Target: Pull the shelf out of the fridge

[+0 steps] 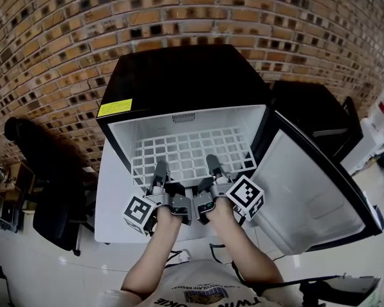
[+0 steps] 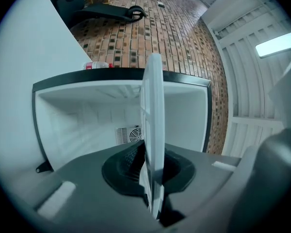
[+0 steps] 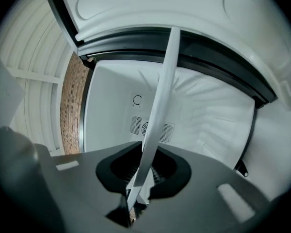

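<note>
A small black fridge [image 1: 179, 75] stands open against the brick wall, its door [image 1: 313, 190] swung out to the right. A white grid shelf [image 1: 192, 152] lies in its white cavity, with its front edge at the opening. My left gripper [image 1: 159, 179] is shut on that front edge left of centre, and my right gripper [image 1: 216, 174] is shut on it right of centre. In the left gripper view the shelf [image 2: 153, 130] shows edge-on, clamped between the jaws. The right gripper view shows the shelf [image 3: 153, 130] the same way, with the fridge's rear vent behind it.
A black office chair [image 1: 51, 190] stands to the left of the fridge. A dark cabinet [image 1: 313, 114] sits behind the open door on the right. The fridge rests on a white surface [image 1: 112, 203]. Cables [image 1: 179, 258] lie on the floor near the person's body.
</note>
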`<act>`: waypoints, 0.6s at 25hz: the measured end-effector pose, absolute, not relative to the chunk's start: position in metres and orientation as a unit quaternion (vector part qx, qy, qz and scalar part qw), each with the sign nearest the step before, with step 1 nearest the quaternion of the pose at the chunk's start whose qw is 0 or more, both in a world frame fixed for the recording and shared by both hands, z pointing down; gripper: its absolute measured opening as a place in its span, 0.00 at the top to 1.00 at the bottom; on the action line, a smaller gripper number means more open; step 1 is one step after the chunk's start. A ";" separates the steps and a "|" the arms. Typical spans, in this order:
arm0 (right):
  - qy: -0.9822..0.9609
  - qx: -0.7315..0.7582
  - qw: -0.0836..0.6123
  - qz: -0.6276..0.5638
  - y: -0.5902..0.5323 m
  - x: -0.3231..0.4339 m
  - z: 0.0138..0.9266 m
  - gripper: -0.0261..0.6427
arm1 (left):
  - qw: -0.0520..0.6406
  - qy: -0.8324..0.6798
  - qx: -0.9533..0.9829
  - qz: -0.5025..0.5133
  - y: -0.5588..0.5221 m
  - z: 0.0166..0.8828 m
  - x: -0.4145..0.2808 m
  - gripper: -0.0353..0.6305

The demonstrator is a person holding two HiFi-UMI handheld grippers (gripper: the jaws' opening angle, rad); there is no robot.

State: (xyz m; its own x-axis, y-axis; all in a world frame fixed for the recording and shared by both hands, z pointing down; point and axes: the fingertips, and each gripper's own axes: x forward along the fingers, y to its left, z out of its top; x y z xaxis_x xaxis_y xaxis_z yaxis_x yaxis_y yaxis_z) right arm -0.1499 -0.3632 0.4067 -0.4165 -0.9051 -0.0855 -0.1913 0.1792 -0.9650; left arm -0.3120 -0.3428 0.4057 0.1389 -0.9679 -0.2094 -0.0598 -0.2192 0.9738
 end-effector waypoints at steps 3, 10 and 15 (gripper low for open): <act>0.682 -0.400 0.356 -0.497 -0.352 -0.148 0.408 0.89 | 0.454 -0.426 0.602 -0.499 -0.331 0.406 -0.310 0.93; 0.693 -0.391 0.353 -0.491 -0.320 -0.142 0.409 0.89 | 0.448 -0.413 0.616 -0.498 -0.295 0.403 -0.299 0.93; 0.712 -0.367 0.358 -0.481 -0.281 -0.139 0.408 0.89 | 0.421 -0.401 0.635 -0.508 -0.256 0.400 -0.297 0.92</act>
State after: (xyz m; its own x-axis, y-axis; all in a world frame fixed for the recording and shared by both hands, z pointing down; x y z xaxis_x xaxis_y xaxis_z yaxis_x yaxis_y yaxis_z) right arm -0.1389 -0.2815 0.4084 -0.4755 -0.8657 -0.1565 -0.1783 0.2691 -0.9465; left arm -0.2971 -0.2558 0.4000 0.1610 -0.9379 -0.3073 -0.0812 -0.3229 0.9430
